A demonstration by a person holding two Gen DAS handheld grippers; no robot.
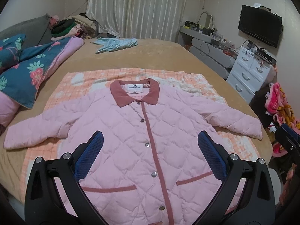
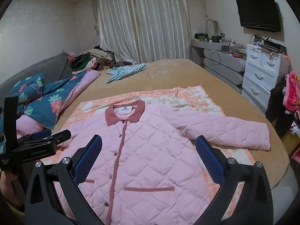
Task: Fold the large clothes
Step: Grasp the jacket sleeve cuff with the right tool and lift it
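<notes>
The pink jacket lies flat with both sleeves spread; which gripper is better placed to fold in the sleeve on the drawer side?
Right. The right gripper hovers open with that sleeve just beyond its outer finger, while the left gripper sits over the jacket front.

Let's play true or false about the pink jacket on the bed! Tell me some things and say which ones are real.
1. The pink jacket lies flat with its front buttoned up. True.
2. The jacket's collar is bright green. False: it is a dusty red-pink.
3. The left gripper is squeezing a sleeve. False: it is open and holds nothing.
4. The right gripper is open too. True.
5. A light blue garment lies farther up the bed. True.
6. The jacket lies straight on the bare floor. False: it lies on an orange checked blanket on the bed.
</notes>
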